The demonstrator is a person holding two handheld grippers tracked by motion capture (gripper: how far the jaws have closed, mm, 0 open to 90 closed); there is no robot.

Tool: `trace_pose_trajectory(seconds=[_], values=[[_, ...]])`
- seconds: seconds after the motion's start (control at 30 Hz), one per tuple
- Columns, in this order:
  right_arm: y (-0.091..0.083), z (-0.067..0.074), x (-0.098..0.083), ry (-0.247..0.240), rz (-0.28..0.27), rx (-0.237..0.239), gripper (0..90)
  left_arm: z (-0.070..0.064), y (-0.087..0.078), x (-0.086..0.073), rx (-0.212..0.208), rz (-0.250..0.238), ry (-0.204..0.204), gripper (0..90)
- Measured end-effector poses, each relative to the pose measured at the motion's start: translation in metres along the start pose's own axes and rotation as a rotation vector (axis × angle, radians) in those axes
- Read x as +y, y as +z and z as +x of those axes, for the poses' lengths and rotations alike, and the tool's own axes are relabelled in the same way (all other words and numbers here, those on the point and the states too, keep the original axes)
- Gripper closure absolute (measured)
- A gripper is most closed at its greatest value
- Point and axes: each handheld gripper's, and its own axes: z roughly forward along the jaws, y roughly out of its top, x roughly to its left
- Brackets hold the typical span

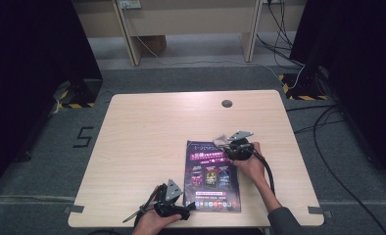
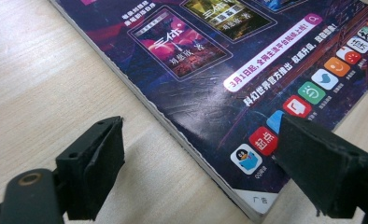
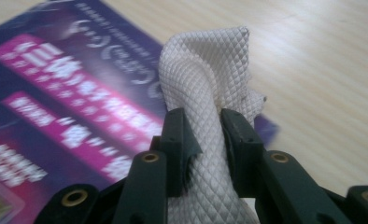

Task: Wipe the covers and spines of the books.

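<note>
Pale wood table (image 1: 147,147) is sitting on grey carpet, with dark shapes at both sides too dim to make out. From the high view, a magazine (image 1: 212,176) is lying flat near the front edge; the right gripper (image 1: 225,142) is hovering at its far right corner, hiding that corner, and the left gripper (image 1: 186,211) is resting at its near left corner, the hand cut off below. Along the left gripper view, the jaws are standing wide apart, straddling the magazine's corner (image 2: 254,205) without pressing it. Along the right gripper view, the jaws are clamping a white cloth (image 3: 210,93) bunched over the blurred cover.
</note>
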Motion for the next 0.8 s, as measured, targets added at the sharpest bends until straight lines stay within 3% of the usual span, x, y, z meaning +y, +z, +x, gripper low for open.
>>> trace_pose_trajectory(seconds=[0.07, 0.13, 0.23, 0.43, 0.8], values=[[0.001, -0.010, -0.002, 0.034, -0.007, -0.050, 70.7, 0.000, 0.000, 0.000, -0.001, -0.001, -0.004, 14.9], [0.001, -0.017, -0.005, 0.079, -0.019, -0.044, 70.3, 0.000, 0.000, 0.000, 0.000, -0.001, -0.001, 14.9], [0.000, -0.019, -0.006, 0.086, -0.021, -0.052, 70.1, 0.000, 0.000, 0.000, 0.002, 0.002, 0.001, 14.9], [0.000, -0.008, -0.003, 0.038, -0.006, -0.059, 71.7, 0.000, 0.000, 0.000, 0.000, 0.000, -0.004, 14.5], [0.007, 0.020, 0.008, -0.016, -0.008, 0.010, 71.9, 0.001, 0.000, 0.000, 0.000, 0.004, -0.008, 14.2]])
